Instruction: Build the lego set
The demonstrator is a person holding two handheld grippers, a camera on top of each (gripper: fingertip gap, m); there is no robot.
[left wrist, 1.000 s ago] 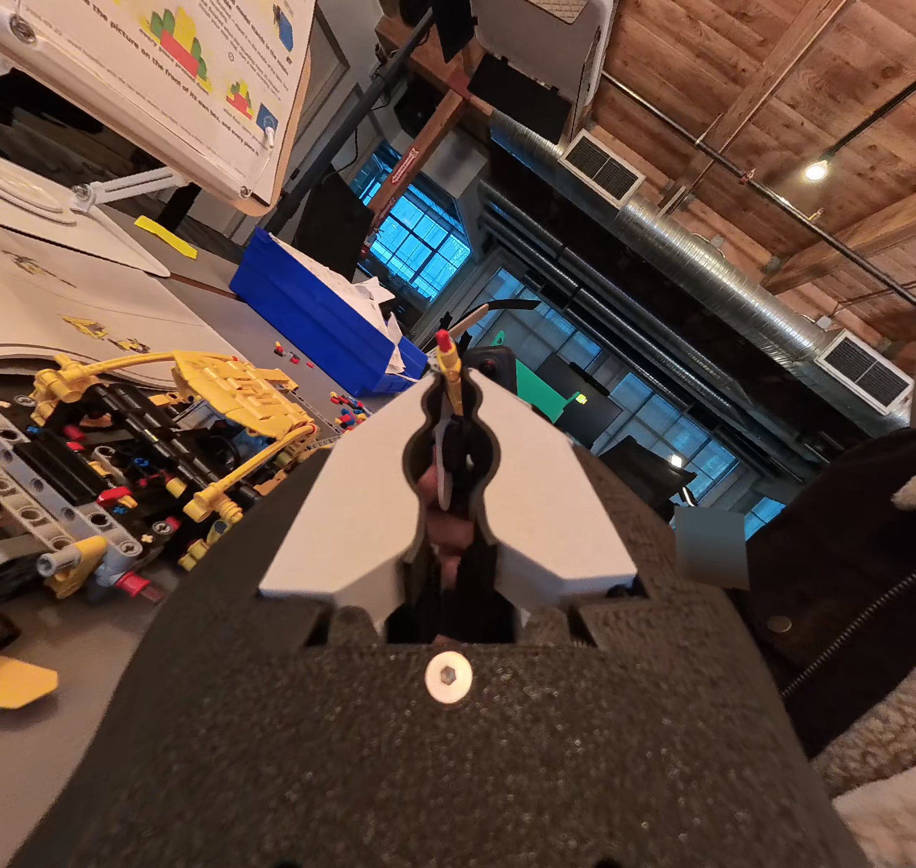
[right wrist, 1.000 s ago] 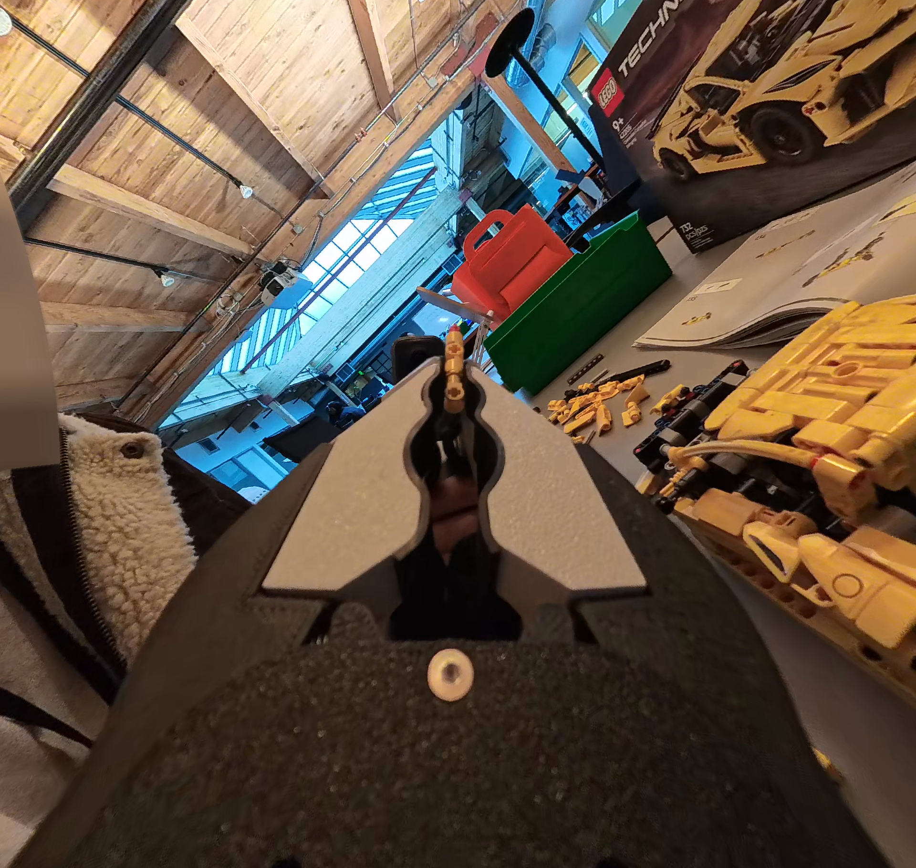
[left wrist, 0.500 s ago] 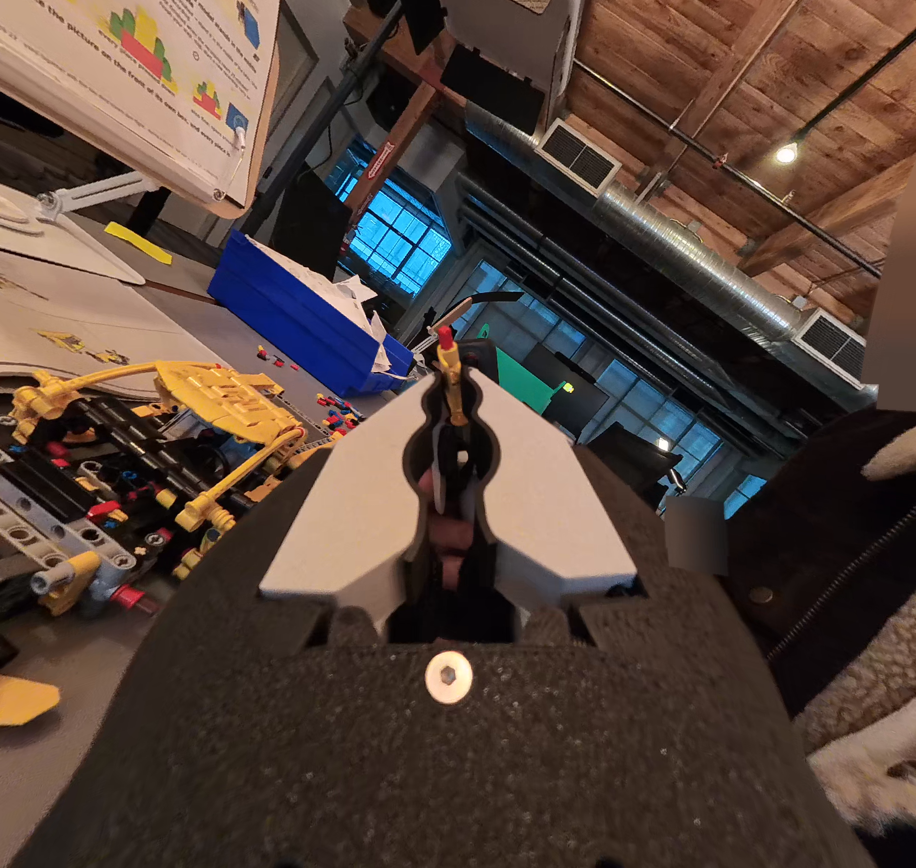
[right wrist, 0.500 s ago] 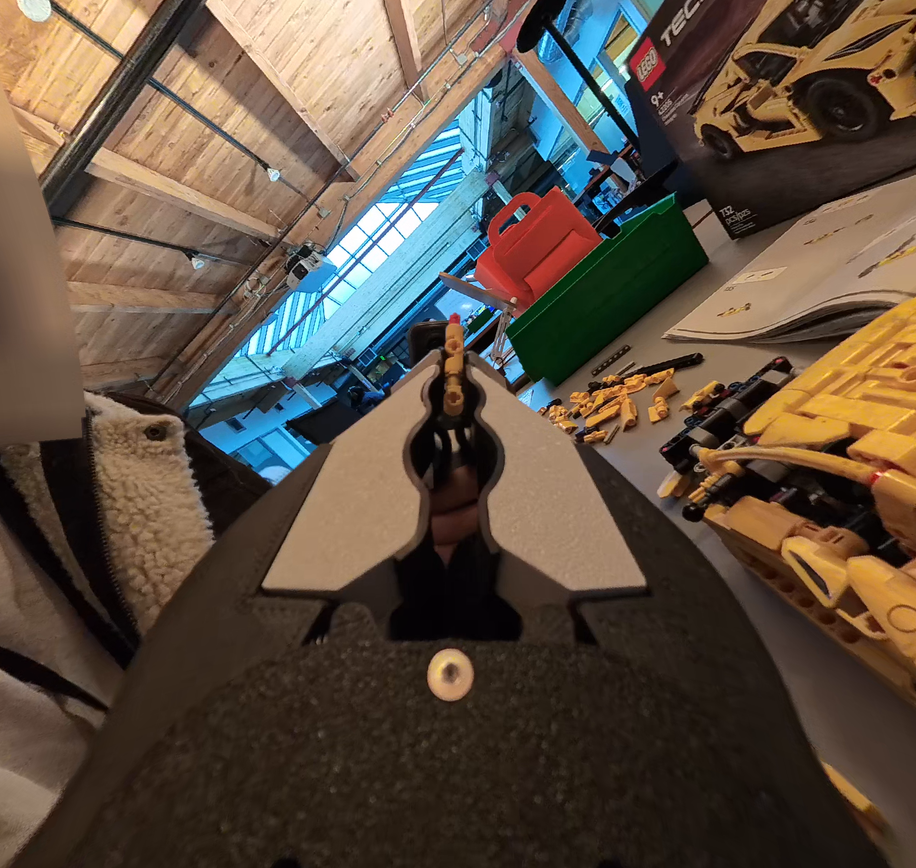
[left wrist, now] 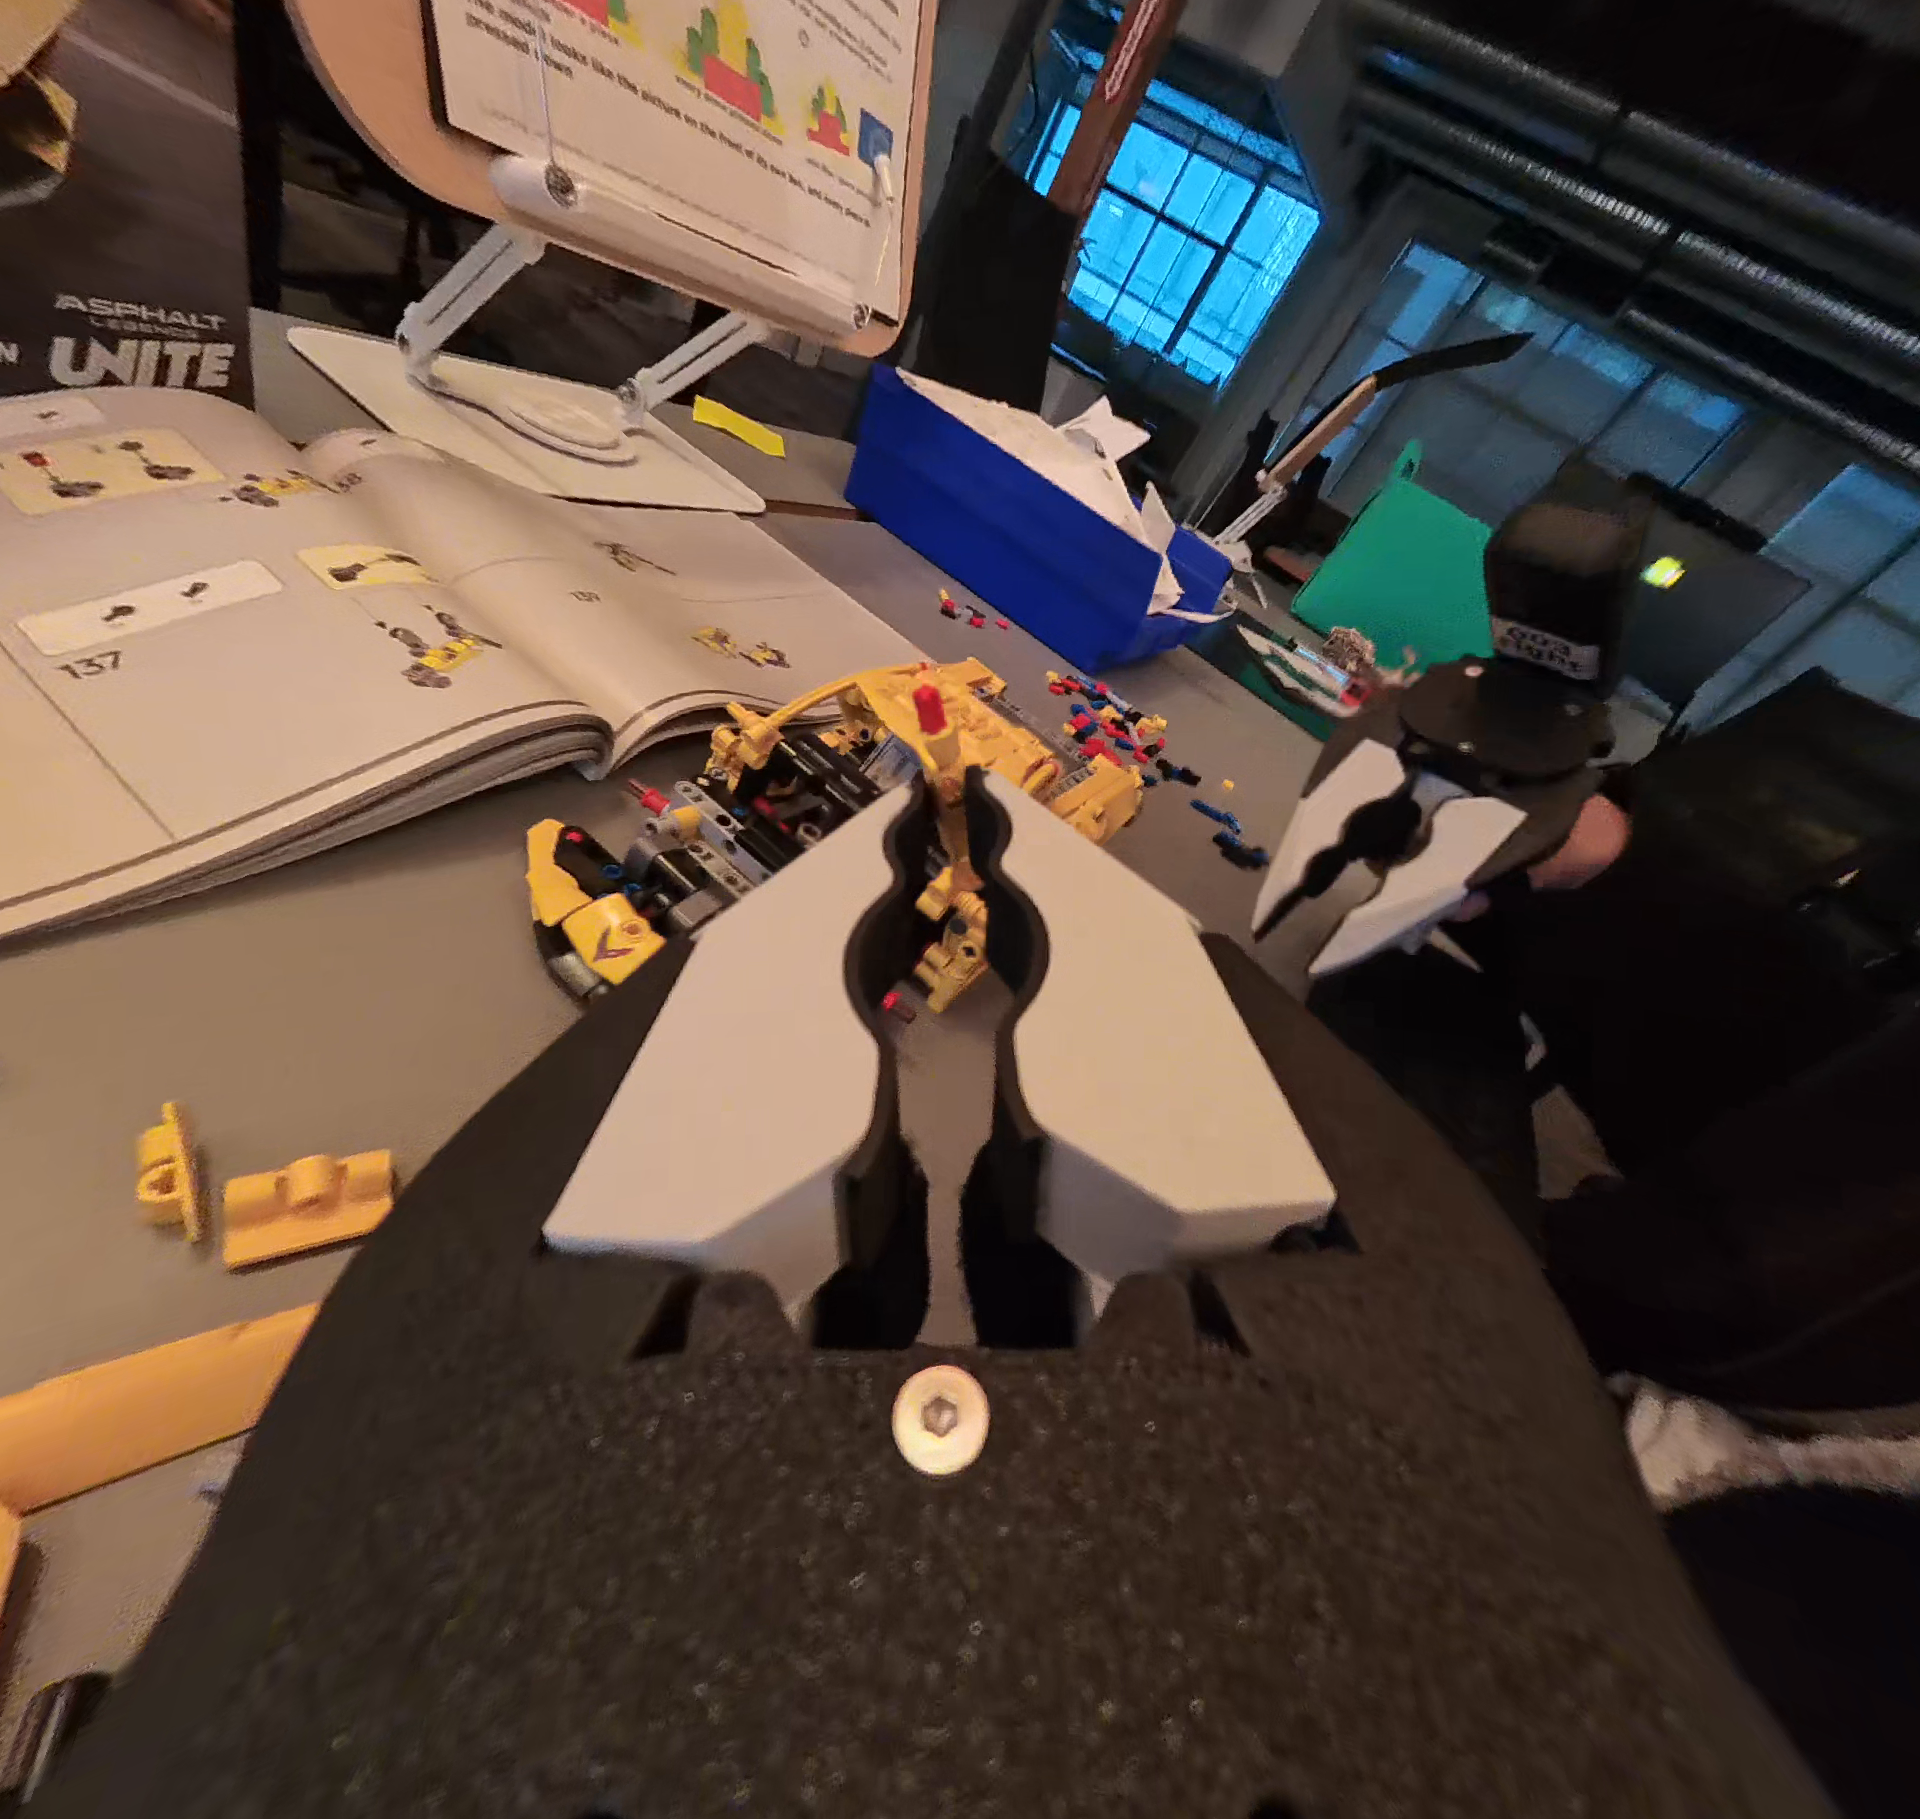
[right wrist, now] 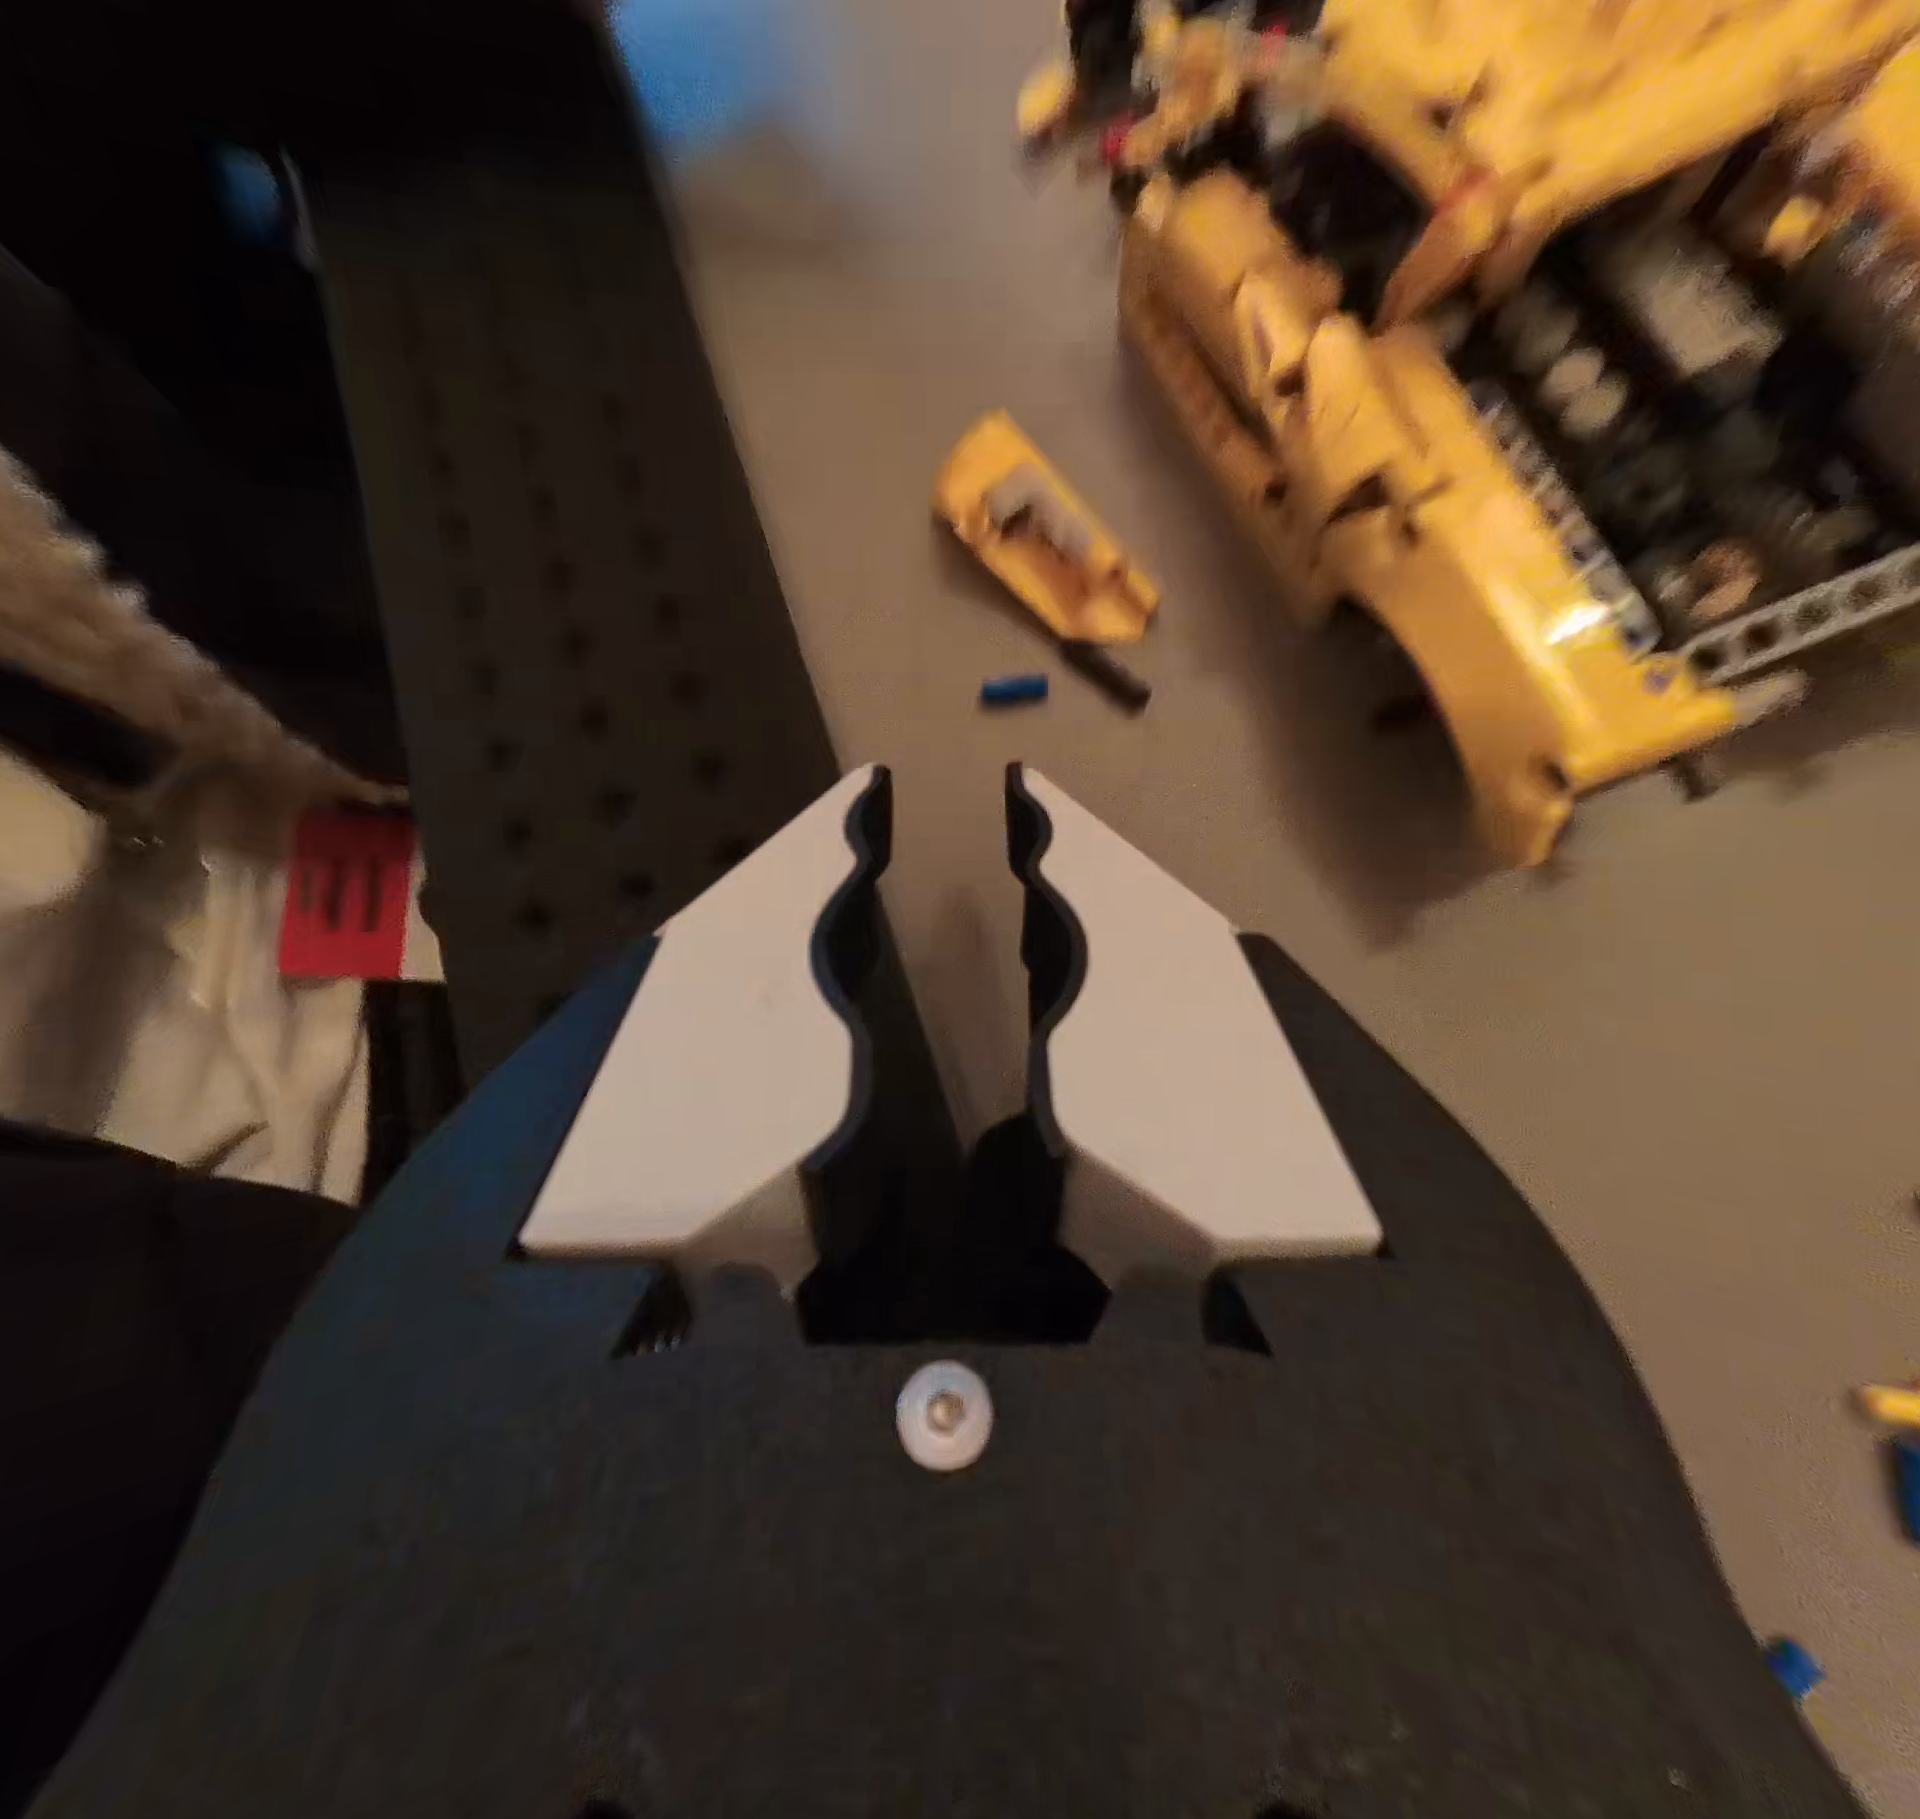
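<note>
Left wrist view: left gripper (left wrist: 943,790) clenched on a small yellow pin piece (left wrist: 932,739), red-tipped, long axis up-frame; car model (left wrist: 914,782) lies just beyond, centre frame.

Right wrist view, blurred: right gripper (right wrist: 948,782) released, empty; car model (right wrist: 1507,346) upper right, well apart.

A dim workshop room, blue daylight glowing behind the grey table

Paned windows (left wrist: 1164,211) are glowing blue in the upper middle of the left wrist view, and dark ducts (left wrist: 1621,159) are running across the upper right. The grey tabletop (left wrist: 260,1000) is filling the lower left — a white stand (left wrist: 520,398) is sitting on it, holding up a wooden board (left wrist: 343,55) in the upper left.
</note>
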